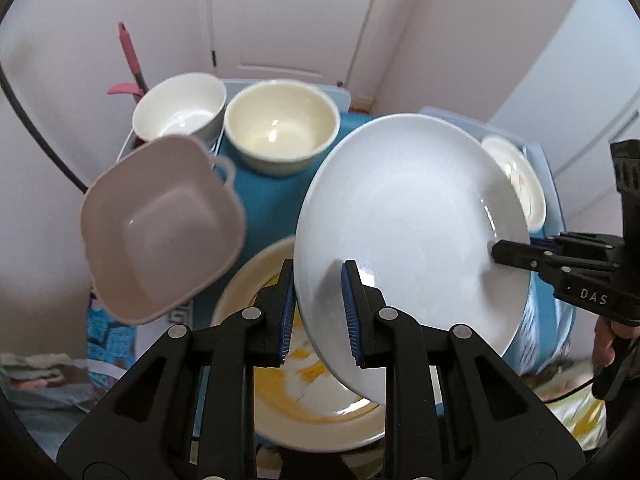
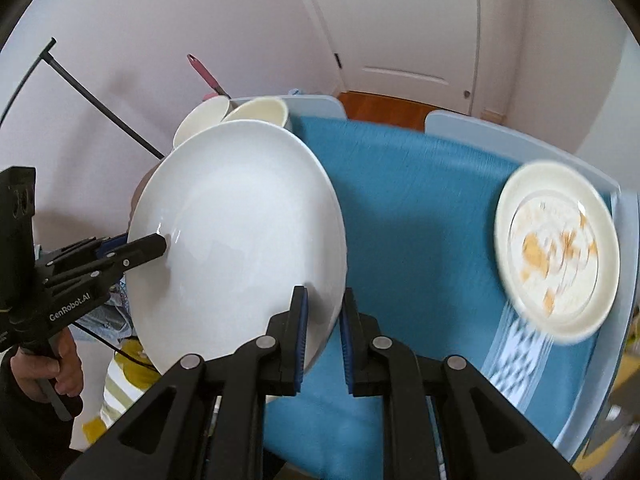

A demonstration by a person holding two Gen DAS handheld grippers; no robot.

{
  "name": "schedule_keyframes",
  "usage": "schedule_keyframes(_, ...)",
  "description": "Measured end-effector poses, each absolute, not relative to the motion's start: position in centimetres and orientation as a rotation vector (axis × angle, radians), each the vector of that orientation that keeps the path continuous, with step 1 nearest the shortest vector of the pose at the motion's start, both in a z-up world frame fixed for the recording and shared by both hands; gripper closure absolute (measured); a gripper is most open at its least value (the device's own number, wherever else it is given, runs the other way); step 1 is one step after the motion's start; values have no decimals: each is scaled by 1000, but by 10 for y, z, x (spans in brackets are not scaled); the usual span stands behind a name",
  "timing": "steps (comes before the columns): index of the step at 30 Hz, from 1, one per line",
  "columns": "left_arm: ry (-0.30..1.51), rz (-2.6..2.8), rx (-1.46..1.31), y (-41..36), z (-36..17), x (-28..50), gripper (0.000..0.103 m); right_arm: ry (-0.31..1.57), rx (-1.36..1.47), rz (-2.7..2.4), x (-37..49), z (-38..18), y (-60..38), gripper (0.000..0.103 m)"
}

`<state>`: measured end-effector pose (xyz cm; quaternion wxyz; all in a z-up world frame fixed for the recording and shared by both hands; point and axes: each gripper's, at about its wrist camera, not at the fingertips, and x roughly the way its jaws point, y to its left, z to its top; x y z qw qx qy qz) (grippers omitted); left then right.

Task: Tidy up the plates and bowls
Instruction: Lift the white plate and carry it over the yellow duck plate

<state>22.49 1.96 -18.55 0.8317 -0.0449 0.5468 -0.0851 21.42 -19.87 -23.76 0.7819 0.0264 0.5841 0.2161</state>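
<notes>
A large white plate hangs tilted above the blue mat, gripped at two opposite edges. My left gripper is shut on its near rim, one pad on each face; in the right wrist view the left gripper bites the plate's left edge. My right gripper is shut on the plate's lower right rim, and the left wrist view shows the right gripper at the plate's right edge. A cream plate with orange marks lies on the mat at the right.
At the back stand a white bowl and a cream bowl. A pinkish square bowl with handles is at the left. Under the held plate lies a yellow-patterned dish. Walls and a white door close in behind.
</notes>
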Motion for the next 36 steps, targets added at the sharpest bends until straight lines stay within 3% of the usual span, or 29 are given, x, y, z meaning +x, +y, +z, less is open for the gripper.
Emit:
schedule_keyframes(17, 1322, -274, -56, 69, -253, 196, 83, 1338, 95, 280, 164, -275, -145, 89)
schedule_keyframes(36, 1344, -281, 62, 43, -269, 201, 83, 1326, 3, 239, 152, -280, -140, 89)
